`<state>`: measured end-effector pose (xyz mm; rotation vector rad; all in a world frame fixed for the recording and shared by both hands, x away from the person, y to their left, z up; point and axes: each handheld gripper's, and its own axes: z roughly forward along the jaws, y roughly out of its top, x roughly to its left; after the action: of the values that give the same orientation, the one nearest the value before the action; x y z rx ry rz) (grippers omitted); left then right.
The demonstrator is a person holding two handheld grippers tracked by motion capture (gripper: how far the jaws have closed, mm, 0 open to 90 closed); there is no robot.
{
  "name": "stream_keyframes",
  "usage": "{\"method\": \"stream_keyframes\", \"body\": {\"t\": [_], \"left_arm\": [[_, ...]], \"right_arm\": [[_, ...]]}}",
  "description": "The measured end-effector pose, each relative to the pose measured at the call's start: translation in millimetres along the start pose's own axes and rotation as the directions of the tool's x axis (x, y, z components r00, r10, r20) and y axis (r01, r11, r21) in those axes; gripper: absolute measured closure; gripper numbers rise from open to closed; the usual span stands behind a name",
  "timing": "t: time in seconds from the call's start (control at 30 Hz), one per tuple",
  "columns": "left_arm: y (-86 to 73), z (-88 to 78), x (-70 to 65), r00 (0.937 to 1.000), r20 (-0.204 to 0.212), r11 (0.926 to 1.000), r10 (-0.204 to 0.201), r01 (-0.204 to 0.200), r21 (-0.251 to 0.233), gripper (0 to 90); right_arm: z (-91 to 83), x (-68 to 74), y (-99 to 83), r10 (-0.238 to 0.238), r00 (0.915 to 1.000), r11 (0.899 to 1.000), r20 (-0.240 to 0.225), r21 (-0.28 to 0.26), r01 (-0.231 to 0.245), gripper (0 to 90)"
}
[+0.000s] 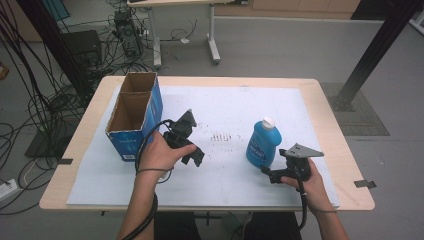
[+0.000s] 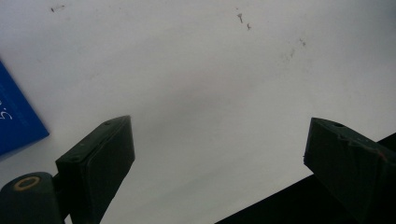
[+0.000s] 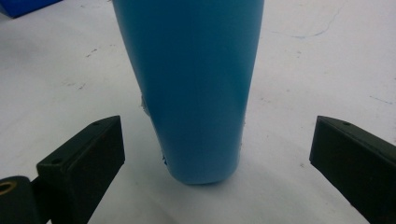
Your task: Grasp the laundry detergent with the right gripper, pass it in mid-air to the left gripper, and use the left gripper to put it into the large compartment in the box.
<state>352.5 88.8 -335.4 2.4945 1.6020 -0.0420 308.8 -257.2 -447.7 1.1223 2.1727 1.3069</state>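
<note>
While both hands rest low over the white sheet, this is how things stand:

Right gripper [image 1: 276,172]: jaws spread wide, holding nothing; it sits just in front of the blue bottle on the person's side, and in the right gripper view [image 3: 217,163] the bottle's base stands between the two jaws but a little beyond them, touching neither.

Blue bottle [image 1: 263,142]: upright on the white sheet [image 1: 225,105], right of the middle, white cap on top, label facing the person.

Left gripper [image 1: 192,155]: jaws also wide apart and empty; in the left gripper view [image 2: 217,158] they look down on bare sheet, with a blue corner of the box at the left edge.

Cardboard box [image 1: 135,116]: blue outside, brown inside, open at the top, standing at the sheet's left end, just beside the left hand [image 1: 160,152].

Bottle and box: well apart.
</note>
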Motion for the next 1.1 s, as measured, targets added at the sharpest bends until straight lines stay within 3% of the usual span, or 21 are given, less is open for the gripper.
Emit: {"method": "stream_keyframes", "body": {"t": [1.1], "left_arm": [[1.1,2.4,5.2,0.9999,0.016,1.0,-0.003,0.003,0.001,9.1]], "right_arm": [[25.2,0.2,6.9,0.015,0.9999,0.998,0.008,-0.064,-0.014,3.2]]}}
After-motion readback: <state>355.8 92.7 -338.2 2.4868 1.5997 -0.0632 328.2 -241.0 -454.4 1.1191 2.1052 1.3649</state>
